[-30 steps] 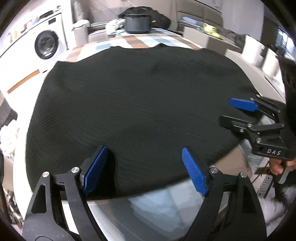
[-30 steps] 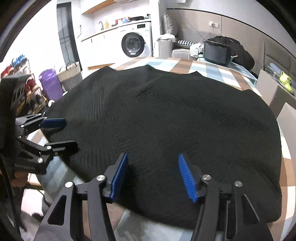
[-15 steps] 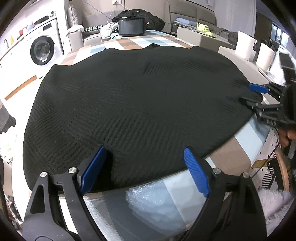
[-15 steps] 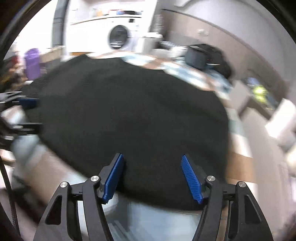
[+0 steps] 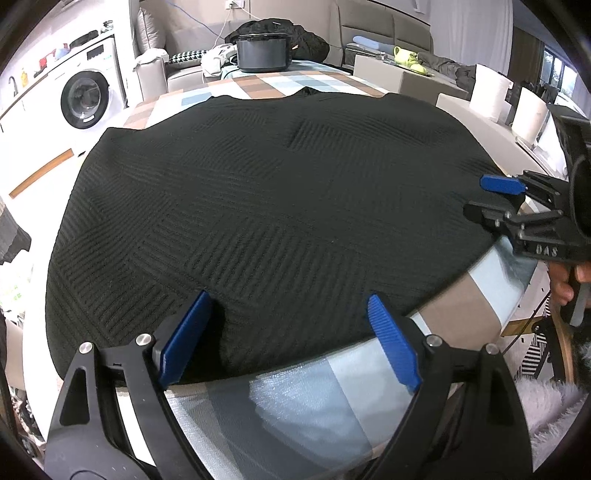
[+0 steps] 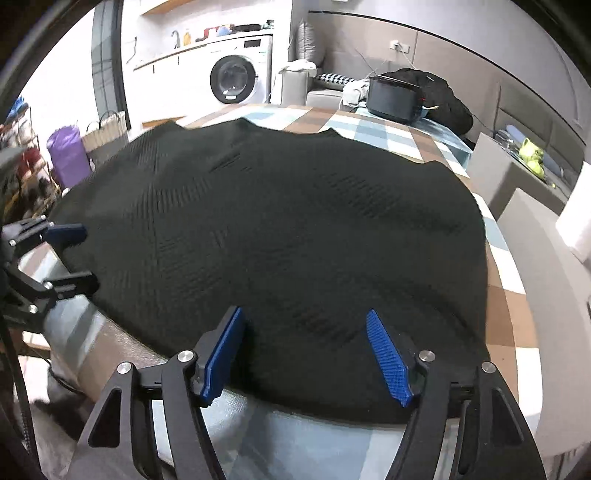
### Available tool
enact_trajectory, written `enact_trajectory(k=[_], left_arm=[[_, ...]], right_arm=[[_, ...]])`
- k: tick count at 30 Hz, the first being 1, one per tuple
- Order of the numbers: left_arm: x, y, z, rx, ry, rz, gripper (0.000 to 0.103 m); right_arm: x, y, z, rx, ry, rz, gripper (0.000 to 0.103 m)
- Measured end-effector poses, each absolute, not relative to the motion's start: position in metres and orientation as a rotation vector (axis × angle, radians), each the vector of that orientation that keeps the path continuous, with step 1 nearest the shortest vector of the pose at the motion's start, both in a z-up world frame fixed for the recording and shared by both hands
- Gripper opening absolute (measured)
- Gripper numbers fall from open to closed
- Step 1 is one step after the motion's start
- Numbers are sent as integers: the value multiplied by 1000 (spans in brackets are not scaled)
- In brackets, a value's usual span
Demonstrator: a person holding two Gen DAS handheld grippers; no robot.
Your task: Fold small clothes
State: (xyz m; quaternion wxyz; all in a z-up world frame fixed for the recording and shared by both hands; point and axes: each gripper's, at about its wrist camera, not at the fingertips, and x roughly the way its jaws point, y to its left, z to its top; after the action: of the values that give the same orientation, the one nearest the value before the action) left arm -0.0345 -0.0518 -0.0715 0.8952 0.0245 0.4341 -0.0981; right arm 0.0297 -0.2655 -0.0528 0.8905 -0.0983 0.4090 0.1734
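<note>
Black knit garment [image 5: 273,206] flat on checked tablecloth [image 5: 258,83].

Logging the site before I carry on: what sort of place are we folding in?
Most likely a lived-in home, an open living and laundry area: a washing machine, a sofa, and a checked-cloth table holding the black garment.

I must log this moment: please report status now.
Left gripper open, right gripper opening, both empty. Black knit garment flat on checked tablecloth. Nothing blocking.

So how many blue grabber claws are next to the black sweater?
2. The left gripper sits at the near edge of the black ribbed knit sweater, open. The right gripper is further along that edge, its jaws opening, gripping nothing. None seems hidden.
</note>
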Motion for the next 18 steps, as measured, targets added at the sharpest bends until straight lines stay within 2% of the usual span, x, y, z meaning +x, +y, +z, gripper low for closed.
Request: enact_trajectory(k=[7,14,18], left_arm=[[-34,-47,-72,37,894,-201,86],[-33,-45,-71,24,896,-201,86],[-30,-37,-69,-40,900,-207,86]], right_arm=[[44,-331,-52,-125,888,192,70],[48,-371,-40,135,880,229,70],[78,-377,-40,273,837,232,62]])
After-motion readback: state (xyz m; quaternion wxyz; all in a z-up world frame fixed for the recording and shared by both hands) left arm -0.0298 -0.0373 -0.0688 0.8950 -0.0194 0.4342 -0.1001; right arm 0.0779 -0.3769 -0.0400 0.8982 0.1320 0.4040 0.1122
